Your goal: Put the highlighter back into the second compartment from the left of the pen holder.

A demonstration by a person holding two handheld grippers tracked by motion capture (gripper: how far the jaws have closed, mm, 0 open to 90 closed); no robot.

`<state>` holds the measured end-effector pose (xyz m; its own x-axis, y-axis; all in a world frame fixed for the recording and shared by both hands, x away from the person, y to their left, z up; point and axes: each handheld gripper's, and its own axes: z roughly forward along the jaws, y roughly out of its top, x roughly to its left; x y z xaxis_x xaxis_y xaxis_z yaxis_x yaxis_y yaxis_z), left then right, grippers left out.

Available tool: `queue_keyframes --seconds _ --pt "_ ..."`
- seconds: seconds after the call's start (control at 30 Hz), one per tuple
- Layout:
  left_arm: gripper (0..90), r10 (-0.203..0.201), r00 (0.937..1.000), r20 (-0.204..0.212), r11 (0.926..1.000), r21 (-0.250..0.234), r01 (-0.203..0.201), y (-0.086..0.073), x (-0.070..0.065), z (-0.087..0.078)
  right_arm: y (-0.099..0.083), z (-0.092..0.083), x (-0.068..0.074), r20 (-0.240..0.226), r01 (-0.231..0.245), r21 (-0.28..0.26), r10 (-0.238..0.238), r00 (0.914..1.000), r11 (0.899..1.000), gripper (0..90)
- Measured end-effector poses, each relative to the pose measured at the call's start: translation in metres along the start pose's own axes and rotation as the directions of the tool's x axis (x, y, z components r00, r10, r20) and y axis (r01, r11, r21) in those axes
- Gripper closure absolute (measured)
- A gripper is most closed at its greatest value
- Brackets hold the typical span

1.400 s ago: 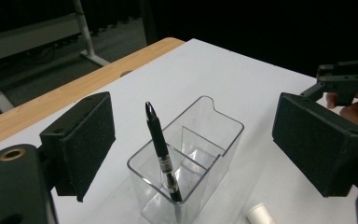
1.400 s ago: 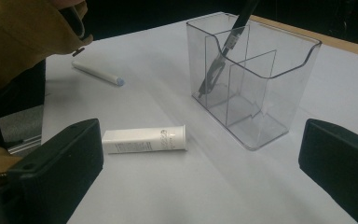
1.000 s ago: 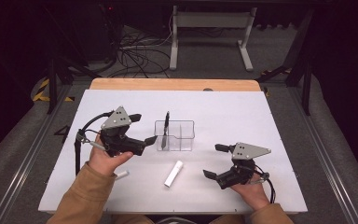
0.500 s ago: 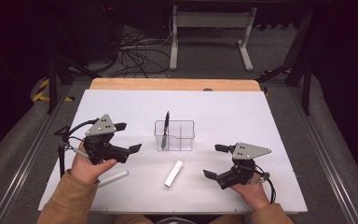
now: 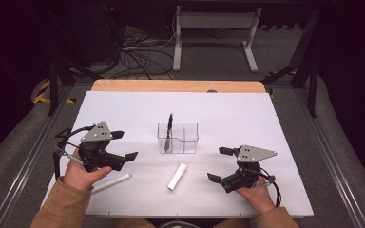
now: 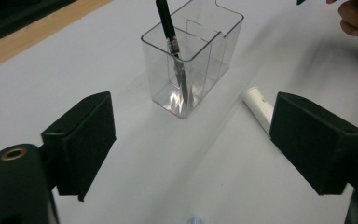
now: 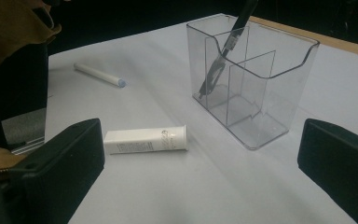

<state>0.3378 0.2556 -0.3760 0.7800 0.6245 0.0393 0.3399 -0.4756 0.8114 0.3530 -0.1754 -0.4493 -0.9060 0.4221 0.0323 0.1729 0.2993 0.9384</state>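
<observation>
White marker (image 7: 99, 74), right gripper view, tip visible

Pen (image 7: 223, 51) top cut off at 12 o'clock edge in right gripper view. White stick (image 5: 110, 183) partly hidden under left hand (image 5: 78, 173), 7 o'clock in high view. Tube (image 6: 259, 108) end masked behind own jaw. Tube print too small to read.

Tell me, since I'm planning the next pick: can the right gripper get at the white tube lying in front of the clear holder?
Probably yes. The right gripper is open and empty, and bare table lies between it and the white tube. The clear holder stands behind the tube, out of the way.
</observation>
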Motion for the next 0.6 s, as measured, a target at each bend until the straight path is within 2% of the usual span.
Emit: queue_keyframes --seconds 0.13,0.23,0.33,0.43,0.6 --pt "21.4 -0.002 0.9995 0.03 0.9996 0.027 0.001 -0.002 0.0 -0.002 0.0 0.0 0.0 -0.005 -0.002 -0.001 0.002 1.0 1.0 0.9" --pt "24.2 0.021 0.999 0.039 0.9986 0.048 -0.023 -0.004 0.0 -0.002 0.0 0.0 0.0 -0.007 -0.002 -0.003 0.002 1.0 1.0 0.9" --pt "26.7 0.056 0.998 0.029 0.9945 0.087 -0.058 -0.008 0.001 -0.002 0.0 0.0 0.0 -0.01 -0.002 -0.002 0.002 0.9999 1.0 0.9" --pt "28.0 0.064 0.9977 0.023 0.9905 0.12 -0.067 -0.013 0.002 -0.001 0.0 0.0 0.0 -0.011 -0.003 -0.001 0.003 0.9999 1.0 1.0" --pt "31.2 0.058 0.9964 0.062 0.9835 0.168 -0.067 -0.021 0.004 -0.001 0.0 0.0 0.0 -0.013 -0.005 0.0 0.005 0.9999 1.0 1.0"
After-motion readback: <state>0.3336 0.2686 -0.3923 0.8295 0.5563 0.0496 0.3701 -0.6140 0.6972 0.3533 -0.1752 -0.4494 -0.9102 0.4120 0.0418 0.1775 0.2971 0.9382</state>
